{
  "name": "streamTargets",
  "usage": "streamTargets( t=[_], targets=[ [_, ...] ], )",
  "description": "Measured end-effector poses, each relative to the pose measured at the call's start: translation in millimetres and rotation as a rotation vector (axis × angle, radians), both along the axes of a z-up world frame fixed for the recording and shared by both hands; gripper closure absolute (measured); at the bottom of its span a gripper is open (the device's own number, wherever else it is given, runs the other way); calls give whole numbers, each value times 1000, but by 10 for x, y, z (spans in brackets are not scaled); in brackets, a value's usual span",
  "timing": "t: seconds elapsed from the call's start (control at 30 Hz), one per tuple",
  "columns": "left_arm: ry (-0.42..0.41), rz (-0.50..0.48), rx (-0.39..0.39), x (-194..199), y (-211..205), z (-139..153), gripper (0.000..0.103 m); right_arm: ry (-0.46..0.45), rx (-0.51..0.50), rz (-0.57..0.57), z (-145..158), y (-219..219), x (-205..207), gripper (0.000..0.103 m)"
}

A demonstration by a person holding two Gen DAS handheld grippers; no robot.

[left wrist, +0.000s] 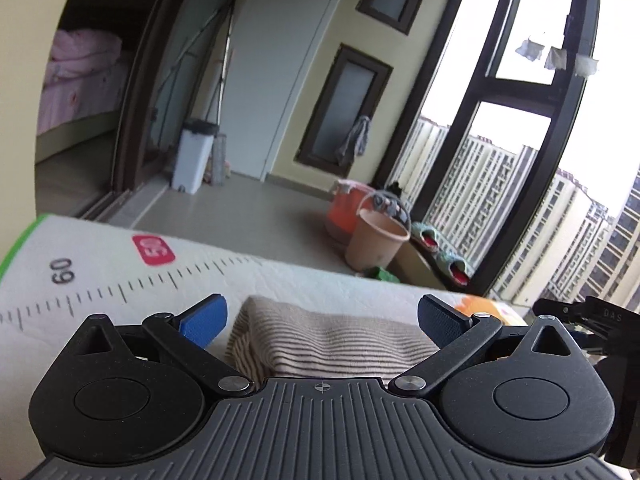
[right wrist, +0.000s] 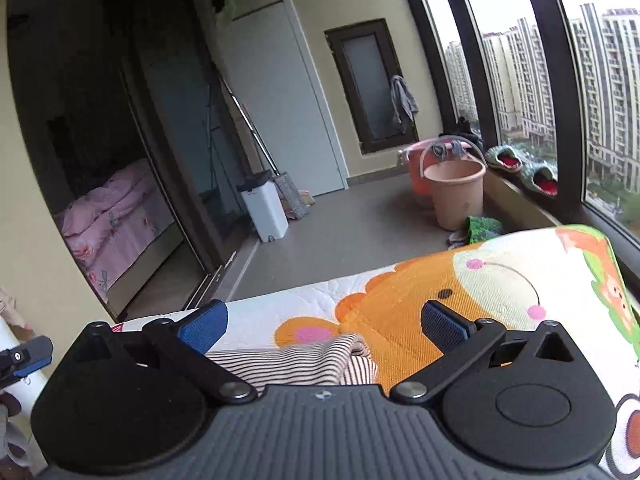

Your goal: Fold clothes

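Observation:
A folded beige garment with thin dark stripes (left wrist: pixel 328 340) lies on a white padded mat (left wrist: pixel 120 280) printed with a ruler scale. My left gripper (left wrist: pixel 322 322) stands open just above and behind it, blue pads either side of the cloth and not touching it. In the right wrist view the same striped garment (right wrist: pixel 296 362) shows as a folded corner on the mat's orange cartoon bear print (right wrist: pixel 420 292). My right gripper (right wrist: pixel 324 326) is open too, nothing between its fingers. Part of the right gripper (left wrist: pixel 592 320) shows at the right edge of the left wrist view.
Beyond the mat's far edge is a grey floor with two plastic buckets (right wrist: pixel 454 192), a white bin (right wrist: pixel 266 210) and a mop. Slippers (right wrist: pixel 520 168) sit on the sill under tall windows. A doorway at left opens onto a bed with pink bedding (right wrist: pixel 112 220).

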State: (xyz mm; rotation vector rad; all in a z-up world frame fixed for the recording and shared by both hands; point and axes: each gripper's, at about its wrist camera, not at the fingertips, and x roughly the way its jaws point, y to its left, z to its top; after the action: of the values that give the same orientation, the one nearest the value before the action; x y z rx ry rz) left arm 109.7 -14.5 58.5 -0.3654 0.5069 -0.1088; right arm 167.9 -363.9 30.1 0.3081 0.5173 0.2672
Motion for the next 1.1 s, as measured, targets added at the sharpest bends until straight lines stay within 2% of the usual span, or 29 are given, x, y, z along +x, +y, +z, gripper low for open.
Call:
streamTargets(
  t=[0.07, 0.13, 0.27, 0.37, 0.63, 0.87, 1.1],
  targets=[
    [57, -17, -18, 70, -7, -164, 0, 73, 49, 4, -118, -46, 197, 0],
    [75, -11, 8, 93, -22, -270, 0, 115, 89, 47, -166, -74, 298, 0],
    [94, -2, 69, 128, -73, -326, 0, 124, 97, 95, -389, -15, 304, 0],
    [115, 4, 60, 166, -49, -310, 0, 130, 101, 127, -535, 24, 307, 0],
    [124, 1, 58, -35, -227, -278, 0, 142, 71, 174, -487, 167, 196, 0],
    [148, -20, 73, -321, -416, -209, 0, 173, 35, 218, -430, 223, -126, 0],
    [184, -102, 65, -993, -584, -125, 0, 231, 23, 276, -314, 90, -799, 0]
  ],
)
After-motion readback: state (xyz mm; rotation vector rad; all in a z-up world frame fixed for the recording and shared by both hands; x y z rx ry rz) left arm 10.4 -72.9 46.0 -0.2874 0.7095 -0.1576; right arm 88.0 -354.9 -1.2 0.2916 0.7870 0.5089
